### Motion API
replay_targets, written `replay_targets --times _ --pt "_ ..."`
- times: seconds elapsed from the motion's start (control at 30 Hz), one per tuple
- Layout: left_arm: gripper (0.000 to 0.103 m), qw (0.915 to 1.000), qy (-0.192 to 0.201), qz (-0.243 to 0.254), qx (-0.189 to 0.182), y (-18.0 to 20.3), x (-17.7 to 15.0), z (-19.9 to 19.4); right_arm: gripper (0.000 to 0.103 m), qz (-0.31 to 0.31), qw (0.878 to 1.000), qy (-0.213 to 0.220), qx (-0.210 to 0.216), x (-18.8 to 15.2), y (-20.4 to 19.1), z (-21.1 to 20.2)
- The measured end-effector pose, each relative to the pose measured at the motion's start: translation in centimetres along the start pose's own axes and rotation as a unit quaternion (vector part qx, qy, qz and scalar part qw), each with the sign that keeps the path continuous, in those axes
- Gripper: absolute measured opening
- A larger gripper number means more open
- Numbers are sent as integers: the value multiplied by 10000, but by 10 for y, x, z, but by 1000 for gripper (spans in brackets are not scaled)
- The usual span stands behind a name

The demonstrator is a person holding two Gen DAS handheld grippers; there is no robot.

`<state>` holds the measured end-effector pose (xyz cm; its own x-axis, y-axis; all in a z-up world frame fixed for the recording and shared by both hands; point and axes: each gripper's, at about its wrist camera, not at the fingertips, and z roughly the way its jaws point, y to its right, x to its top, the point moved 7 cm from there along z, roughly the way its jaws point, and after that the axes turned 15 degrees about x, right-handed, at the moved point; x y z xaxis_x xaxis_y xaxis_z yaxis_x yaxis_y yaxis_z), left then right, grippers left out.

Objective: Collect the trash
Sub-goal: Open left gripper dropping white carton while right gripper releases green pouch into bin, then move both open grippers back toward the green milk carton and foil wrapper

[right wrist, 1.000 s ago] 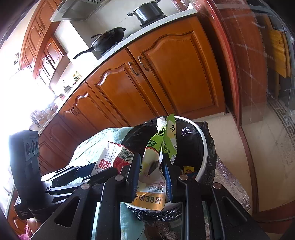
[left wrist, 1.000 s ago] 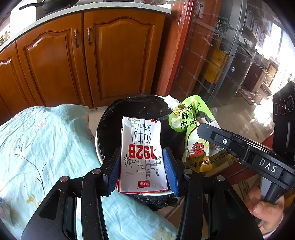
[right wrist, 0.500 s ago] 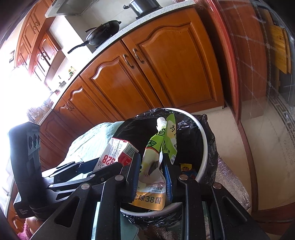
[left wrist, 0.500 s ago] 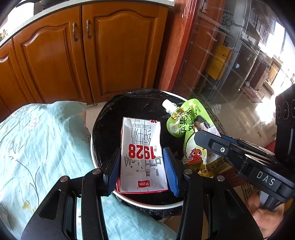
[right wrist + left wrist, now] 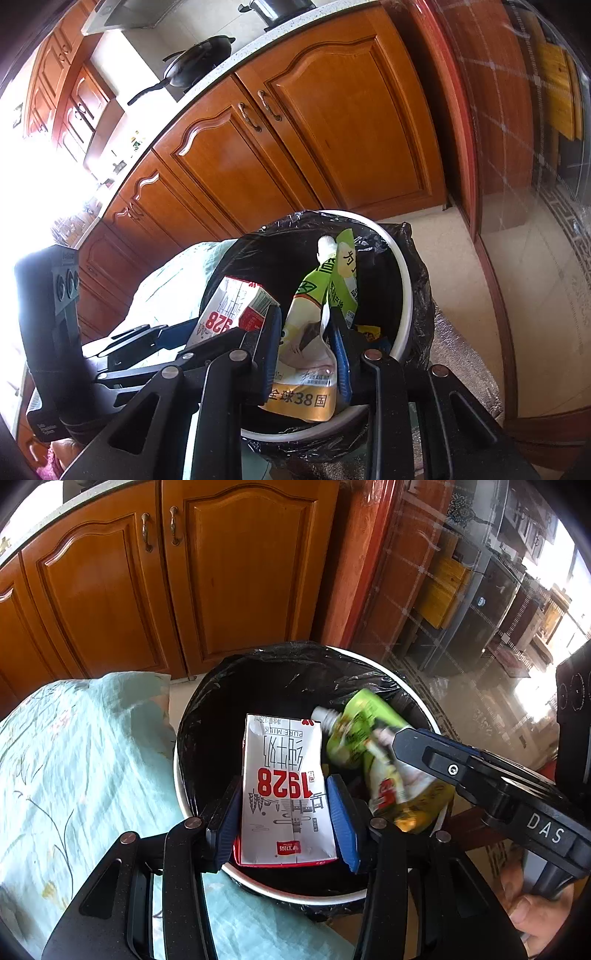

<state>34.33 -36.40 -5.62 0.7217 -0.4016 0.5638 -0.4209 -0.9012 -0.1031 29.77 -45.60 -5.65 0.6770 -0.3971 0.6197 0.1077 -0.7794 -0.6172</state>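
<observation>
A white bin (image 5: pixel 295 895) lined with a black bag (image 5: pixel 258 686) stands below both grippers. My left gripper (image 5: pixel 284 805) is shut on a white milk carton (image 5: pixel 284 775) printed 1928, held over the bin's mouth. The carton (image 5: pixel 229 310) also shows in the right wrist view. My right gripper (image 5: pixel 306 350) holds its jaws over the bin and they are opening. A green and yellow spouted pouch (image 5: pixel 314 332) still stands between them. In the left wrist view the pouch (image 5: pixel 373 746) is blurred and tipping toward the bin, beside the right gripper's finger (image 5: pixel 443 760).
A pale blue floral cloth (image 5: pixel 74 775) covers the surface left of the bin. Wooden cabinet doors (image 5: pixel 240 572) stand behind it, with a wok (image 5: pixel 199 62) on the counter above. A hand (image 5: pixel 532 915) grips the right tool. Tiled floor (image 5: pixel 461 277) lies to the right.
Both grippers sank a little toward the bin, which now fills more of each view. The right jaws have widened slightly and the pouch has tipped lower. The carton stays clamped.
</observation>
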Motion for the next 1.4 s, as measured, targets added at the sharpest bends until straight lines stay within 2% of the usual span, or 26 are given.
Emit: replay_targets --times 0.1,0.17,0.43,0.53,0.7,0.8,0.97,1.17,1.4 --pt "48 10000 36 -31 -19 -1 -1 -4 37 73 10000 37 38 0 1 -1" --pt "51 10000 77 -57 -4 -3 -2 -8 37 63 9999 70 37 1 -1 -3" --pt "53 9989 213 -400 -147 -25 -22 -29 41 115 9996 249 111 -4 -9 -17" --pt "56 9978 251 -582 -200 -37 -37 -39 50 108 9994 288 165 -10 -16 -20" --pt "60 9955 320 -868 -207 -58 -64 -57 81 111 9985 397 347 -26 -32 -24" --pt "64 9940 319 -1029 -166 -70 -82 -66 89 79 9980 436 457 -38 -45 -25" --pt "68 9909 236 -1322 -110 -95 -113 -76 96 -32 9976 403 566 -57 -68 -23" --pt "68 9851 199 -1705 38 -130 -147 -89 98 -18 9972 299 690 -81 -88 -15" --pt "70 9764 280 -2124 276 -176 -183 -109 98 -123 9966 -13 816 -103 -111 4"
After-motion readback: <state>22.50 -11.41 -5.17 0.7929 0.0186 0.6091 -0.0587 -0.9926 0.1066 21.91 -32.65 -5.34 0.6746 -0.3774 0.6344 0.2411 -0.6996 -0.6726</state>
